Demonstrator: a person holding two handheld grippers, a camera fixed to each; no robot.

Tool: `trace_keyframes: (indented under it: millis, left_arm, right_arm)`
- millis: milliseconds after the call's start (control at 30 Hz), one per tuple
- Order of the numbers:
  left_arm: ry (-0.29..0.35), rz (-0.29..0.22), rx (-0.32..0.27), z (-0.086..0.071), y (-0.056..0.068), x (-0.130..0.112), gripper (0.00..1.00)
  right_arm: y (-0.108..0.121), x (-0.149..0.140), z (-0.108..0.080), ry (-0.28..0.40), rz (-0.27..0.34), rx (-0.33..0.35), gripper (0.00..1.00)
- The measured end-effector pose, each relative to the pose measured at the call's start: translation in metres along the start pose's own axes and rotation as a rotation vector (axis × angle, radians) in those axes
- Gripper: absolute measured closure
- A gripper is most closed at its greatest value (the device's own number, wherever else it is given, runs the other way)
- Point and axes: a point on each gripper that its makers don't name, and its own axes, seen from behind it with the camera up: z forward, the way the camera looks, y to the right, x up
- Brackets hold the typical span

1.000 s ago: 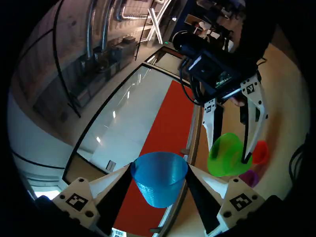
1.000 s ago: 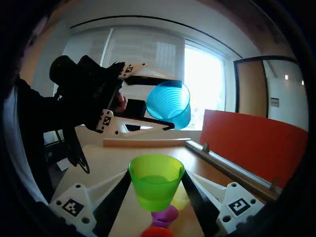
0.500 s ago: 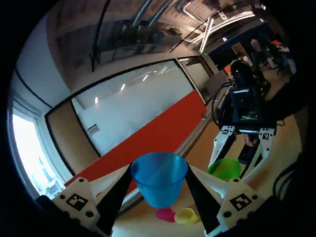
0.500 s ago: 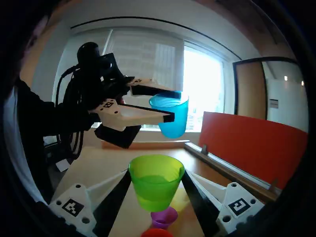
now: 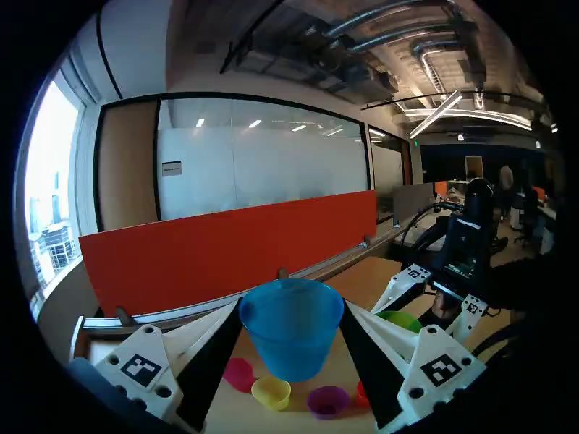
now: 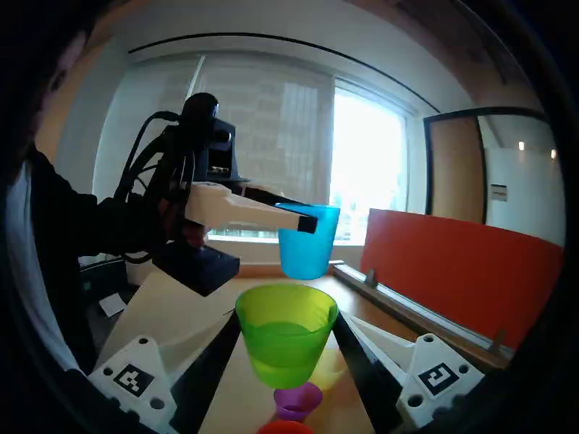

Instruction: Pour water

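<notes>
Above the table point(image 5: 365, 275), the left gripper point(image 5: 291, 309) clamps an upright blue cup point(image 5: 291, 340); at four o'clock, the right gripper point(image 5: 402, 318) pinches a green cup point(image 5: 396, 321).

A red partition point(image 5: 217, 246) is standing along the far edge of the wooden table point(image 5: 365, 273); behind it a frosted glass wall point(image 5: 260, 170) is reflecting lights; a window point(image 5: 43, 217) is shining brightly; pipes point(image 5: 376, 29) are running under the ceiling; a small pink cup point(image 5: 239, 374), a yellow cup point(image 5: 271, 392), a purple cup point(image 5: 328, 401) and a red cup point(image 5: 360, 393) are sitting close together on the table.
</notes>
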Motion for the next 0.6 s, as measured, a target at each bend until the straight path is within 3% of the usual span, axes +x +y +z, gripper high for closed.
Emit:
trace_keyframes:
  millis: [600]
  left_arm:
    - [0.029, -0.014, -0.025, -0.0079, 0.0067, 0.0083, 0.11]
  right_arm:
    - [-0.0046, 0.0069, -0.0066, 0.009, 0.01, -0.002, 0.09]
